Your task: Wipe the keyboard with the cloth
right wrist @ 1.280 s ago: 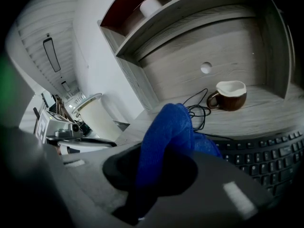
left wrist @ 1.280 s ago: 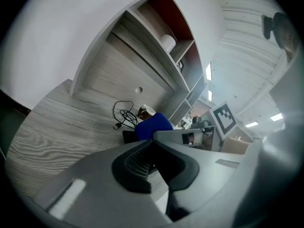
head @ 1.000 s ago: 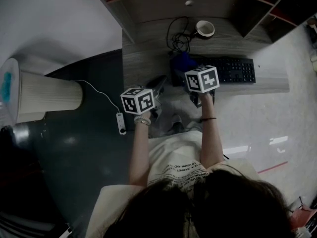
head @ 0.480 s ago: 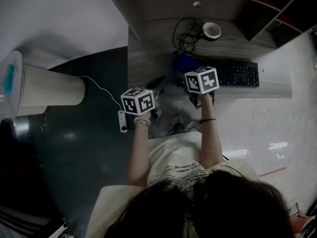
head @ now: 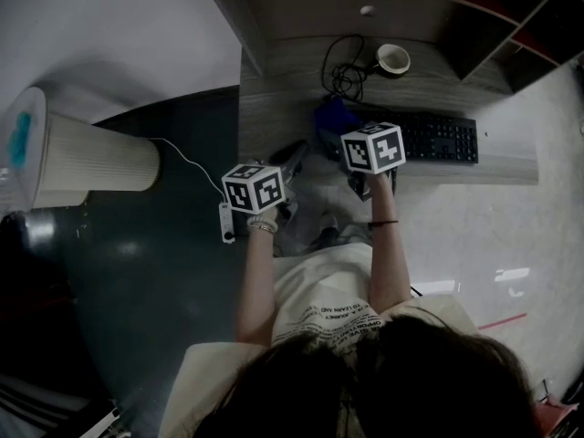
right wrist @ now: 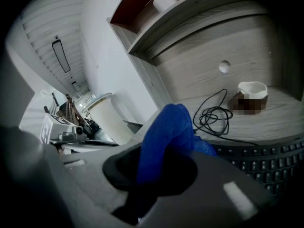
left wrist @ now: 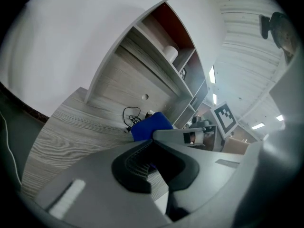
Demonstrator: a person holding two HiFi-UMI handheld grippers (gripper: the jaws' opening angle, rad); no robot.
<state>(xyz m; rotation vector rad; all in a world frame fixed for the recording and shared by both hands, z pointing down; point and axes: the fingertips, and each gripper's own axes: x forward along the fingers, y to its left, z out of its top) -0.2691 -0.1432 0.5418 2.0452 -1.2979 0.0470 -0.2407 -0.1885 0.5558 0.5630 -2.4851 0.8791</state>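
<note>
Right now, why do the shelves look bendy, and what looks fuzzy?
Left gripper view: the wide lens curves the straight shelves, with black corners. Right gripper view: the blue cloth close to the lens looks soft, and a mosaic patch sits over the mug. Head view: dim, with bright glare streaks on the floor.

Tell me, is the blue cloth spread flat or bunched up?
Bunched up. In the right gripper view the blue cloth stands as a rumpled lump, pinched between the jaws of the right gripper.
</note>
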